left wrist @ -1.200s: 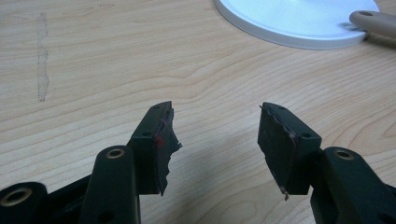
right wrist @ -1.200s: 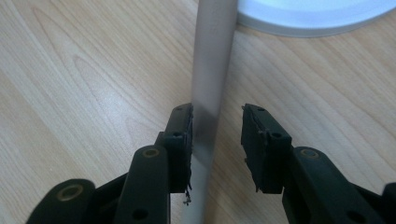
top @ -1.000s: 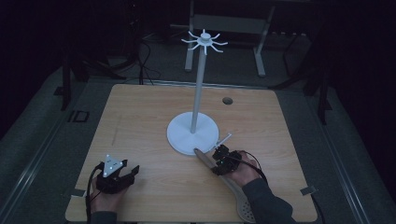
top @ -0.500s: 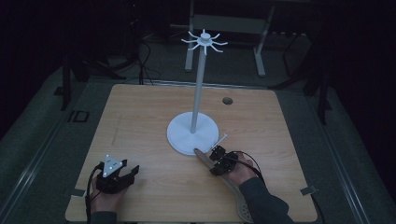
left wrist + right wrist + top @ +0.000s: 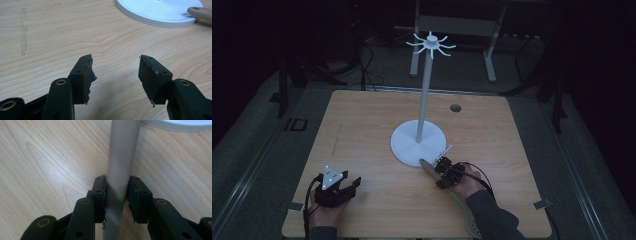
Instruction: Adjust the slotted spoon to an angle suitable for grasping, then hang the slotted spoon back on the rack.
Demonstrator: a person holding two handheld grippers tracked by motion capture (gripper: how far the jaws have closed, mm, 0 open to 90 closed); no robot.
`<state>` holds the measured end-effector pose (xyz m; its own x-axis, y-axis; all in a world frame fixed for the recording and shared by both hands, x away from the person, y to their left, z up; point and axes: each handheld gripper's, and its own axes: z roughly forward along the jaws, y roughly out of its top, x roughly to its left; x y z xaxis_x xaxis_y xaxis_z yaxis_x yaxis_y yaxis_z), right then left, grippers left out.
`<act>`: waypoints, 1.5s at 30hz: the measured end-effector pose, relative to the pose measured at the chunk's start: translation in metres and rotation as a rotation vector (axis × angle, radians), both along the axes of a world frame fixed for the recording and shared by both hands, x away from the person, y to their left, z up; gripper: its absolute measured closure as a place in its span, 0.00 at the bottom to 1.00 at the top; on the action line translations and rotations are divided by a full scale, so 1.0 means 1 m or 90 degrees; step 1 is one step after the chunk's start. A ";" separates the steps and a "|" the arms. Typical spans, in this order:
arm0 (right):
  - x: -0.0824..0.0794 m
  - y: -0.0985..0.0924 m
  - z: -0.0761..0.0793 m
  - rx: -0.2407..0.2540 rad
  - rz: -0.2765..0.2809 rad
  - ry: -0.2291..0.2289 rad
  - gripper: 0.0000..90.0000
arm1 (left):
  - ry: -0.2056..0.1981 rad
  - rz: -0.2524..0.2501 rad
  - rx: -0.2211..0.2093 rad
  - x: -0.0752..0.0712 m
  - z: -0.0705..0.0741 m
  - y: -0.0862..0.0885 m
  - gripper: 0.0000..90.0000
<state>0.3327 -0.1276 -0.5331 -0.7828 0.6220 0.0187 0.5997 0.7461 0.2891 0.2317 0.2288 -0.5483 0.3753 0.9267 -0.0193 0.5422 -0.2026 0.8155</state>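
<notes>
Right gripper view: right claw has just closed, pinching a grey handle; left claw spread, empty.

The left gripper was black, topped by a grey three-cornered plate with small white dots; a black cable looped from it. Its fingers carried ragged black pads and brass-ringed screw holes. The right gripper was black too, above a dark grey sleeve.

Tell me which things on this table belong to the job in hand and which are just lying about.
In the job:
- long beige handled utensil, clamped in the right gripper
- white stand with hooked top

Lying about:
- left gripper, open, idle
- small dark round table hole
</notes>
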 end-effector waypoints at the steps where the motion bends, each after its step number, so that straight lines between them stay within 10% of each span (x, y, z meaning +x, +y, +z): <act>1: -0.001 0.001 0.000 -0.001 0.000 -0.002 0.77 | 0.000 0.000 0.001 0.000 0.000 0.000 0.50; 45: -0.003 -0.019 0.030 0.075 -0.023 -0.051 0.81 | 0.002 0.001 0.006 0.001 -0.001 -0.001 0.50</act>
<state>0.3301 -0.1470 -0.5031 -0.7619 0.6469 0.0319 0.5971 0.6824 0.4216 0.2330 0.2274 -0.5495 0.3735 0.9276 -0.0115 0.5456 -0.2096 0.8114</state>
